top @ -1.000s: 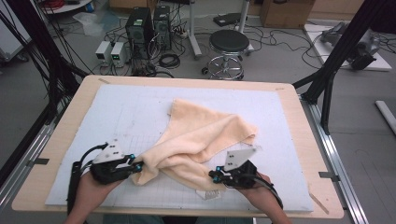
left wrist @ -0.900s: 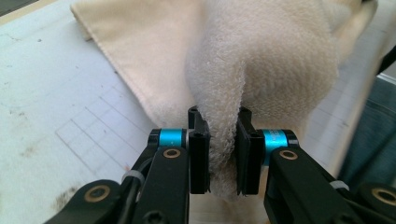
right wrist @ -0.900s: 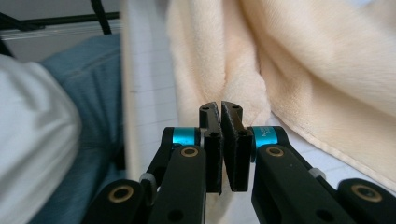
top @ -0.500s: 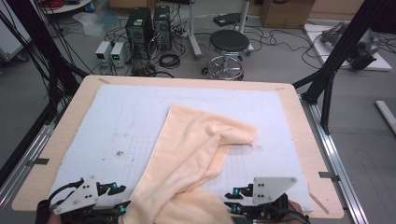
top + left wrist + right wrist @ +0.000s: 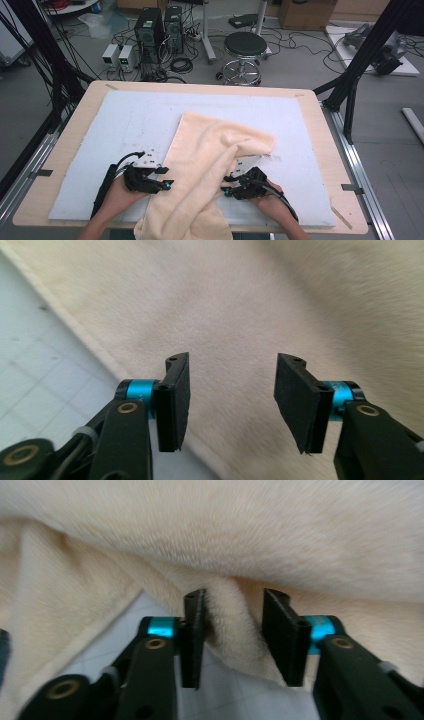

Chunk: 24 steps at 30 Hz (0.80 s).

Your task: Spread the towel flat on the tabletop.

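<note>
A cream towel lies lengthwise on the white mat, and its near end hangs over the table's front edge. My left gripper sits at the towel's left edge, pointing right. In the left gripper view that gripper is open above flat towel; its jaws have just been closing, with nothing pinched between them. My right gripper points left at the towel's right side. Its jaws have just opened and stand open around a raised fold of towel.
The wooden table edge frames the mat. Black frame struts rise at the right and left corners. On the floor beyond the table stand a stool and computer boxes among cables.
The towel, bunched between both grippers a second ago, is now drawn out long toward the front edge. Both hands pulled back to the front edge, then came forward again beside the towel.
</note>
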{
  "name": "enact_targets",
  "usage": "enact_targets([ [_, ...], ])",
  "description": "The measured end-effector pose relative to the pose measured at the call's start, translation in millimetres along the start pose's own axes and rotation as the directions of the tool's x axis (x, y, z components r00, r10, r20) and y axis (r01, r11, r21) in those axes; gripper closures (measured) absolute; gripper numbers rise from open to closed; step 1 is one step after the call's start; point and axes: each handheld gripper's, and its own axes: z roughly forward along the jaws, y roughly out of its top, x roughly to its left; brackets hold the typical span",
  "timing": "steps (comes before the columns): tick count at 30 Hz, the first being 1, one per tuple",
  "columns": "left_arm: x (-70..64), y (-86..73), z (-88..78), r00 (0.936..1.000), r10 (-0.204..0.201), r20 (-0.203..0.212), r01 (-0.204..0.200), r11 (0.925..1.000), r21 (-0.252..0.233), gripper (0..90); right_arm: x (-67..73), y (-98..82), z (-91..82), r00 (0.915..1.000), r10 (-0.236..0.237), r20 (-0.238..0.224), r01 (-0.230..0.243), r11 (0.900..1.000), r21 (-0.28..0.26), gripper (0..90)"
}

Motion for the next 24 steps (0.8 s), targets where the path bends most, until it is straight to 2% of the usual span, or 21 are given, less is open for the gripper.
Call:
enact_targets([
  [1, 0.4, -0.7, 5.3, 0.9999, 0.014, 0.002, -0.014, 0.9999, 0.004, 58.6, 0.0, 0.0, 0.0, 1.0000, 0.000, 0.000, 0.000, 1.000, 0.000, 70.0],
  [2, 0.3, -0.6, 5.4, 0.9990, 0.041, -0.016, -0.041, 0.9991, -0.007, 63.0, -1.4, -0.2, 0.4, 1.0000, 0.000, -0.009, 0.000, 1.000, -0.005, 76.7],
  [3, 1.4, 0.1, 5.1, 0.9995, 0.031, -0.009, -0.031, 0.9995, -0.006, 80.9, -2.5, -0.6, -0.7, 0.9996, 0.002, -0.028, -0.002, 1.000, -0.002, 84.1],
  [4, 2.2, 0.5, 4.2, 0.9998, 0.015, -0.010, -0.015, 0.9999, 0.001, 84.6, -2.7, -0.8, -2.1, 0.9994, -0.002, -0.034, 0.002, 1.000, -0.001, 84.7],
  [7, -2.0, -2.2, -3.5, 0.9985, 0.016, -0.052, -0.015, 0.9999, 0.002, 86.2, -1.0, -2.2, -10.3, 0.9992, -0.011, -0.038, 0.011, 1.000, 0.001, 85.0],
  [8, -3.8, -3.8, -7.4, 0.9972, 0.021, -0.071, -0.021, 0.9998, -0.005, 86.4, 1.7, -3.5, -16.9, 0.9991, -0.014, -0.040, 0.014, 1.000, 0.000, 85.0],
  [9, -5.5, -7.0, -15.2, 0.9960, 0.020, -0.087, -0.022, 0.9996, -0.018, 86.8, 7.0, -7.6, -33.0, 0.9992, -0.022, -0.033, 0.022, 1.000, -0.012, 85.1],
  [10, -6.8, -9.0, -20.3, 0.9954, 0.010, -0.095, -0.013, 0.9996, -0.025, 86.8, 7.0, -7.6, -33.0, 0.9992, -0.022, -0.033, 0.022, 1.000, -0.012, 85.1],
  [13, -14.6, -18.3, -40.9, 0.9931, -0.005, -0.118, -0.002, 0.9984, -0.057, 86.8, 16.6, -15.1, -57.7, 0.9994, -0.033, -0.013, 0.032, 0.999, -0.023, 85.0],
  [16, -29.7, -27.9, -59.5, 0.9925, -0.008, -0.122, -0.001, 0.9974, -0.073, 86.8, 30.8, -21.5, -82.7, 0.9993, -0.036, -0.004, 0.036, 0.998, -0.042, 85.0],
  [19, -49.0, -39.8, -78.6, 0.9944, -0.004, -0.105, -0.005, 0.9958, -0.092, 86.8, 48.9, -23.8, -103.6, 0.9989, -0.045, -0.011, 0.044, 0.997, -0.065, 85.1],
  [21, -64.3, -48.0, -90.6, 0.9955, -0.010, -0.094, 0.000, 0.9943, -0.106, 86.8, 63.8, -22.8, -114.0, 0.9974, -0.060, -0.039, 0.057, 0.995, -0.076, 84.9],
  [24, -85.4, -57.1, -102.9, 0.9963, 0.015, -0.085, -0.024, 0.9932, -0.114, 86.4, 79.1, -18.7, -118.9, 0.9928, -0.083, -0.087, 0.075, 0.993, -0.086, 80.1],
])
